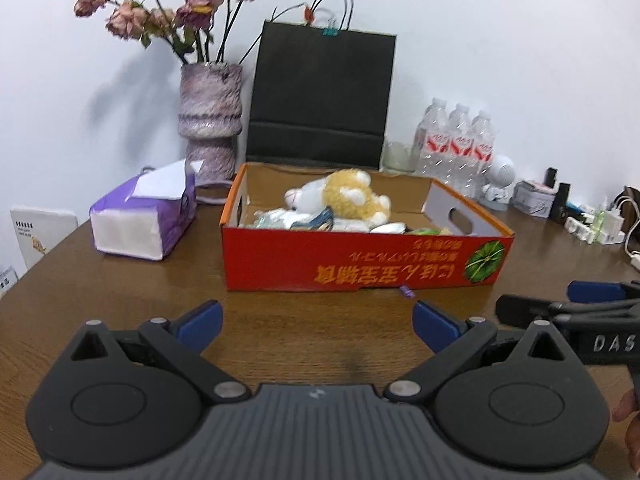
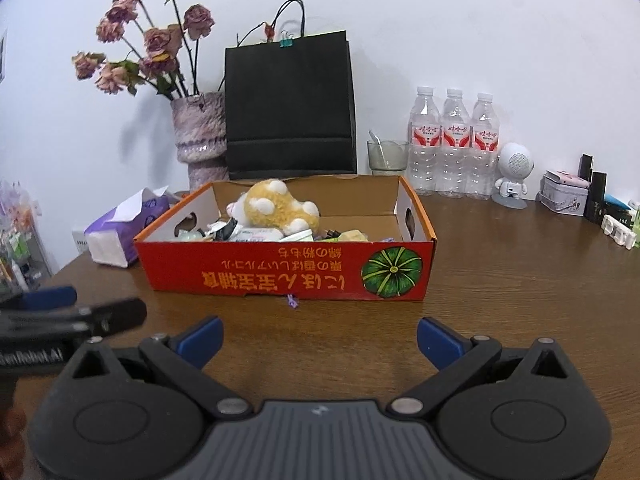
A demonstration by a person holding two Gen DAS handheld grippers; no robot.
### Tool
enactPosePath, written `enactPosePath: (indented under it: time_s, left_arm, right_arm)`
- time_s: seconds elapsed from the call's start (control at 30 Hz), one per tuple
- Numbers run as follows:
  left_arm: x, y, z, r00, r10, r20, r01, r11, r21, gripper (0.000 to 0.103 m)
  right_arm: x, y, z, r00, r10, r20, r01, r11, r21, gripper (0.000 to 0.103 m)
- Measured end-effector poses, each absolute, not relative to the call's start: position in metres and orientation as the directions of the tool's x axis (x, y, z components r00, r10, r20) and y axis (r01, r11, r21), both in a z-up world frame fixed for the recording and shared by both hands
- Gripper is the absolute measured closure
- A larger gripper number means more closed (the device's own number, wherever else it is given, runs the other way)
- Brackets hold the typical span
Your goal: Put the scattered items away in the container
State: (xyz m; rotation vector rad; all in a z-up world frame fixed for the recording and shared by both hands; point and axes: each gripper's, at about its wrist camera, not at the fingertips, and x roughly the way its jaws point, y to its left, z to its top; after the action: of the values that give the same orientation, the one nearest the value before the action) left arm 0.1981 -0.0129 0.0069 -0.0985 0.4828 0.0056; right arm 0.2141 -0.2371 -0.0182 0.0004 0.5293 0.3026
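Observation:
A red cardboard box stands on the brown table ahead of both grippers. Inside lie a yellow and white plush toy and several small packets and wrappers. A tiny purple item lies on the table against the box's front wall. My left gripper is open and empty, held back from the box. My right gripper is open and empty too, to the right of the left one; it also shows in the left wrist view.
A purple tissue pack lies left of the box. Behind stand a vase of dried roses, a black paper bag, a glass, three water bottles, and small gadgets.

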Motion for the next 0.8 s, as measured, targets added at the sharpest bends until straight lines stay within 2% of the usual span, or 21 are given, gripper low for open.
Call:
enactPosePath:
  time_s: [0.4, 0.8]
  left_arm:
    - [0.209, -0.01, -0.003, 0.872, -0.017, -0.489, -0.035, 0.994, -0.099, 0.0]
    - [0.204, -0.012, 0.0, 0.88, -0.02, -0.475, -0.031, 0.995, -0.099, 0.0]
  right_arm:
    - [0.229, -0.232, -0.027, 0.811, 0.282, -0.512, -0.283, 0.956, 0.077, 0.0]
    - [0.226, -0.231, -0.026, 0.814, 0.282, -0.509, -0.283, 0.956, 0.077, 0.0]
